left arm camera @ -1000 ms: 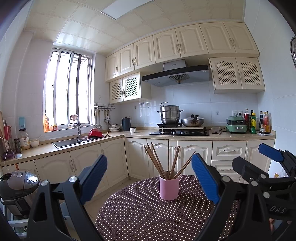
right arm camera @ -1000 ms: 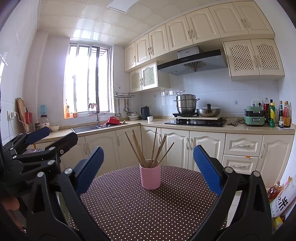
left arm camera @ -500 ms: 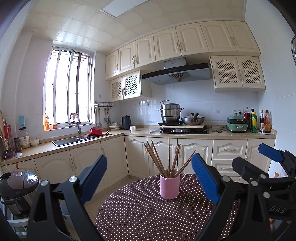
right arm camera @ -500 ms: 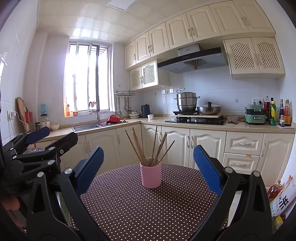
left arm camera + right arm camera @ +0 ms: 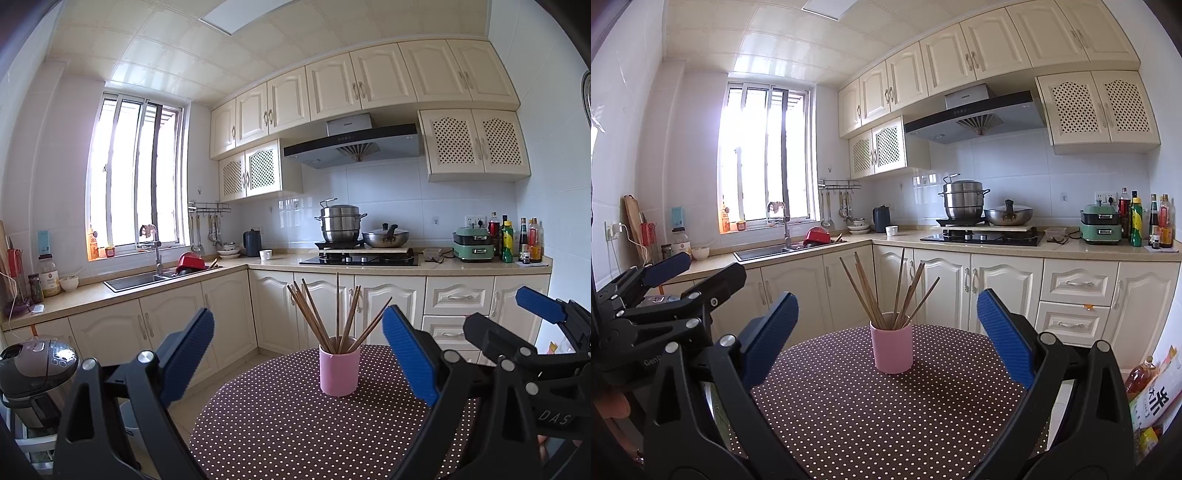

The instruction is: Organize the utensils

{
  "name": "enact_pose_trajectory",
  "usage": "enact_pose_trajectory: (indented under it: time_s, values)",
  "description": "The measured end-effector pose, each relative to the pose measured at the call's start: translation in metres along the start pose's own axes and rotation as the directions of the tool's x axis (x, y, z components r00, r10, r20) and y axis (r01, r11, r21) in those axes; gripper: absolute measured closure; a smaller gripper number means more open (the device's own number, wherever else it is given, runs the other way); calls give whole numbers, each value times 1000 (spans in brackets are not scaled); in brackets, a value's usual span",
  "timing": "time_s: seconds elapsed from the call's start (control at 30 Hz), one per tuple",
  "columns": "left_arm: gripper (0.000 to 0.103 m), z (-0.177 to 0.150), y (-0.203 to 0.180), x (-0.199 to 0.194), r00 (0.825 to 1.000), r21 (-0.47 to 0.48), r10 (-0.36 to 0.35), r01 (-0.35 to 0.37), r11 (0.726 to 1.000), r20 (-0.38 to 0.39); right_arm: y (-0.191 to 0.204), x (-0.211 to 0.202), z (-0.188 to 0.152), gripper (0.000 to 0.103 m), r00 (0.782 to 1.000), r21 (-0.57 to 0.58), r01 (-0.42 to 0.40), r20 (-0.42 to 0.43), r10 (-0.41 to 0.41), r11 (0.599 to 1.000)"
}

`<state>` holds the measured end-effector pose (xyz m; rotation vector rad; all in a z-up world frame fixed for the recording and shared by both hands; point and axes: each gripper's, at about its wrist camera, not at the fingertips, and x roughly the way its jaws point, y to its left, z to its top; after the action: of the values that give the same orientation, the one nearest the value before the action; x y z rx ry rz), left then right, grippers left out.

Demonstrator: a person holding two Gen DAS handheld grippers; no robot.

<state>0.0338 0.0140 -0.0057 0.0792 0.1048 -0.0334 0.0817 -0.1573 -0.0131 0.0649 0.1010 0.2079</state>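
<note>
A pink cup (image 5: 339, 370) (image 5: 891, 347) stands upright on the round table with the brown dotted cloth (image 5: 295, 424) (image 5: 868, 413). Several brown chopsticks (image 5: 334, 317) (image 5: 886, 291) fan out of it. My left gripper (image 5: 297, 343) hangs open in front of the cup, well short of it, nothing between its blue pads. My right gripper (image 5: 886, 328) is open too, level with the cup and empty. Each gripper shows at the side of the other's view: the right gripper (image 5: 539, 306), the left gripper (image 5: 668, 266).
Cream cabinets and a counter (image 5: 369, 267) run behind the table, with a sink (image 5: 140, 280), a hob with pots (image 5: 343, 225) and bottles (image 5: 517, 240). A rice cooker (image 5: 35, 369) stands low at the left. Bags and a bottle (image 5: 1145, 380) sit on the floor at the right.
Both views have drifted slightly upward, so the cup and counter sit a little lower in frame. Both grippers stay open and empty.
</note>
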Motion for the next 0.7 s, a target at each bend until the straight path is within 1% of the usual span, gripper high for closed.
enact_pose_trajectory:
  time_s: [0.7]
  values:
    - [12,-3,3,2,1000,4,2,-2,1000,-5,0,1,-2,8,1000,3,0,-4,0,1000]
